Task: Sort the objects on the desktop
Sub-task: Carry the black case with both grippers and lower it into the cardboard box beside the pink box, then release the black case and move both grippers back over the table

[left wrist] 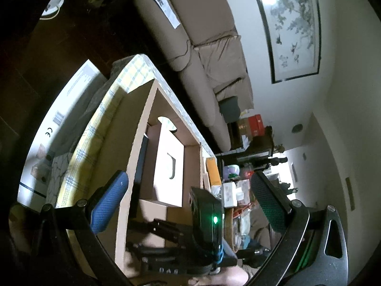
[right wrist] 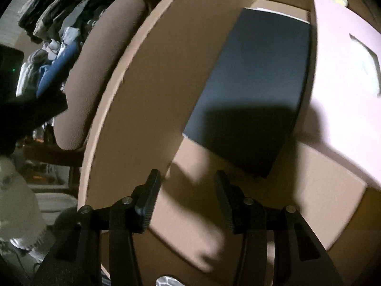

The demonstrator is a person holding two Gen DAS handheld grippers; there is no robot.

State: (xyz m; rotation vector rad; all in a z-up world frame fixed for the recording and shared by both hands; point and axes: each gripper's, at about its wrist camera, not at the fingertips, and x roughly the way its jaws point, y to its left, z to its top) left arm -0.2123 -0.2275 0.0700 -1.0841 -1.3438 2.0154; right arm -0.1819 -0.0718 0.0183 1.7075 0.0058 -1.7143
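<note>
The open brown cardboard box (left wrist: 133, 157) sits on a table covered by a yellow-and-blue checked cloth (left wrist: 100, 124). Inside it lie 2 flat items: a dark navy rectangular box (right wrist: 250, 100) flat on the cardboard floor, and just beside it a pale pinkish-white flat carton (right wrist: 343, 90) with a printed mark on its face.

The right gripper (right wrist: 188, 200) points steeply down into the cardboard box, its 2 black ribbed jaws standing partly apart with only bare cardboard between them; it holds nothing. The navy box's near corner lies a little ahead of the jaws, not touching them. The left gripper (left wrist: 188, 205), with 1 blue pad (left wrist: 109, 202) and 1 green pad (left wrist: 269, 205), stands wide open over the box's near edge, also empty; between its pads the right tool's black body with a green light shows.

The navy box looks like a stiff, smooth-skinned retail carton, probably light and not fragile. Lying flat, its broad face offers no purchase, and its surface is likely slippery against the ribbed pads. The best hold is probably across its thin edge at the near corner, which would need the jaws slid under or 1 side tipped up first. The pale carton looks similarly rigid and light.
</note>
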